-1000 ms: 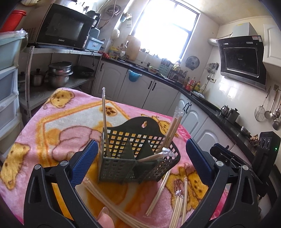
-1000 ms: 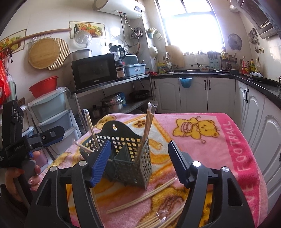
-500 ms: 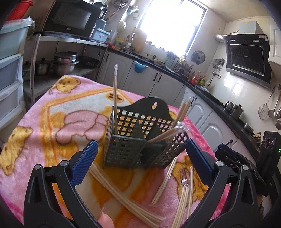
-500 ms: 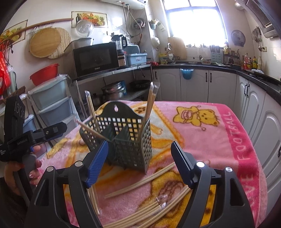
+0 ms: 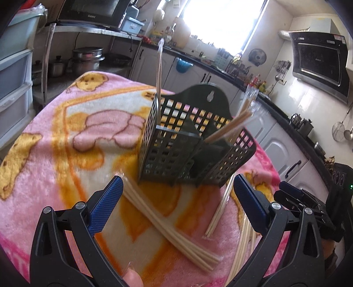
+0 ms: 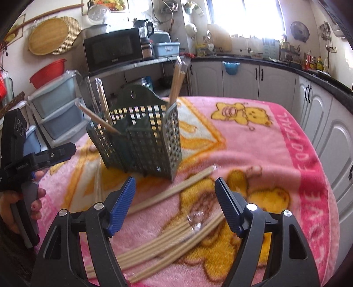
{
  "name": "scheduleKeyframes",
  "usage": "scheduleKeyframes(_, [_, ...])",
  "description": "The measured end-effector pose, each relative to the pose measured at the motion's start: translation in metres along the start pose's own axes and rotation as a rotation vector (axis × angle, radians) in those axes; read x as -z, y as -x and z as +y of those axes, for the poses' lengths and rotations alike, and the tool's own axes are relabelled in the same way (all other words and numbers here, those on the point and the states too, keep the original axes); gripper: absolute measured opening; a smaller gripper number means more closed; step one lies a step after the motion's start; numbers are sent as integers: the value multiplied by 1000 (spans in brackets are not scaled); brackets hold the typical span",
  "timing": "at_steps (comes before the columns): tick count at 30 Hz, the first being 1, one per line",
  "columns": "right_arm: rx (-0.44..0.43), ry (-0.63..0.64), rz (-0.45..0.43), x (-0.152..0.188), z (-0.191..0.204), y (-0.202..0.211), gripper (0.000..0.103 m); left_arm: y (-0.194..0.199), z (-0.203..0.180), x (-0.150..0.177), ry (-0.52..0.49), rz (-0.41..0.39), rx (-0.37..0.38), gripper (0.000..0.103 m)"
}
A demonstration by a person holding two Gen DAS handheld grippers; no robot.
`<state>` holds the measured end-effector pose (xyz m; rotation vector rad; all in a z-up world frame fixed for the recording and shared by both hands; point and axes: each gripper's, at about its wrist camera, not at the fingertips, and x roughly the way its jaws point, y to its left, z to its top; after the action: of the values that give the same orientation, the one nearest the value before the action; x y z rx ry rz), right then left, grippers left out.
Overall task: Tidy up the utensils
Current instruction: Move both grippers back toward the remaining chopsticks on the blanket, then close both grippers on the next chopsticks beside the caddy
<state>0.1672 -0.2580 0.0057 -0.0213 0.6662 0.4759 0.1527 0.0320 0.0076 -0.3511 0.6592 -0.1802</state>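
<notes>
A dark green perforated plastic utensil caddy (image 6: 141, 141) stands on the pink bear-print blanket (image 6: 253, 141) that covers the tabletop. Pale wooden chopsticks in clear sleeves (image 6: 176, 81) stand inside the caddy's compartments. In the right wrist view, a loose bundle of pale chopsticks (image 6: 167, 238) lies on the blanket in front of the caddy, and one sleeved pair (image 6: 174, 192) lies between that bundle and the caddy. Behind the caddy stands a metal shelf rack (image 6: 141, 64) bearing a black microwave oven (image 6: 112, 50).

Bright window (image 6: 247, 15) over a black countertop (image 6: 286, 66), white cabinets (image 6: 275, 84) below. Microwave (image 6: 112, 49) on a metal shelf (image 5: 92, 31), pots (image 5: 88, 58) beneath. Range hood (image 5: 320, 59) on white tiled wall. Pale blue drawers (image 6: 57, 110) at left.
</notes>
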Motion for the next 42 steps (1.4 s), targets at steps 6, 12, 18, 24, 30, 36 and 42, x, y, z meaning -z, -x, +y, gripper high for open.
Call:
scheduleKeyframes(6, [20, -18, 45, 12, -10, -7, 71, -9, 5, 14, 1, 51, -19, 92])
scheduleKeyframes(12, [71, -59, 92, 19, -31, -19, 67, -20, 6, 24, -5, 98, -29, 92])
scheduleKeyframes(18, [107, -88, 142, 18, -54, -37, 59, -31, 8, 30, -7, 138, -39, 92])
scheduleKeyframes(24, [119, -97, 175, 12, -71, -52, 55, -38, 20, 28, 34, 152, -50, 89])
scheduleKeyframes(30, [117, -91, 177, 5, -76, -58, 52, -45, 36, 19, 83, 153, -65, 63])
scheduleKeyframes(36, [109, -82, 182, 0, -77, -64, 51, -57, 46, 3, 108, 147, -83, 51])
scheduleKeyframes(42, [109, -85, 185, -3, -79, -67, 51, -75, 54, -3, 88, 198, -161, 38])
